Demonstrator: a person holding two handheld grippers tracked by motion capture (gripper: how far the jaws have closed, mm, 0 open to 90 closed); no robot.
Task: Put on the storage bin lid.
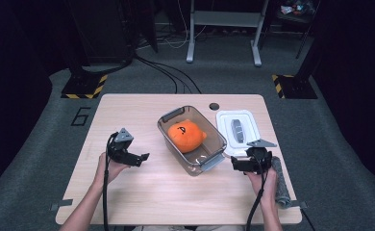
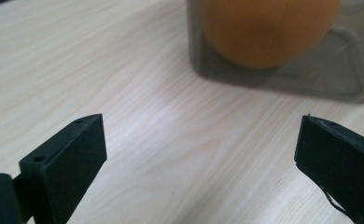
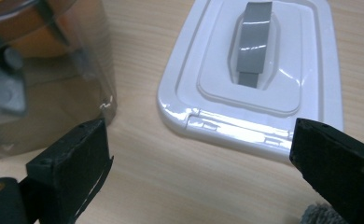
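Observation:
A clear grey bin (image 1: 209, 161) stands mid-table with an orange plush toy (image 1: 186, 135) inside it. To its right lies the bin's white lid (image 1: 224, 130), flat, grey handle up. My left gripper (image 1: 142, 158) hovers low over the table left of the bin, open, pointing at it. In the left gripper view the jaws of the left gripper (image 2: 201, 140) stand wide with bare wood between them, the bin (image 2: 311, 79) and plush (image 2: 264, 32) ahead. My right gripper (image 1: 236, 163) is open near the lid's front edge. The right gripper (image 3: 201, 149) faces the lid (image 3: 208, 93), with the bin (image 3: 54, 102) to its left.
A rolled grey cloth (image 1: 280, 185) lies by the right hand near the table's right edge, its corner (image 3: 320, 215) showing in the right gripper view. A small dark hole (image 1: 214, 106) sits at the table's far edge. Bare wood stretches in front of the bin.

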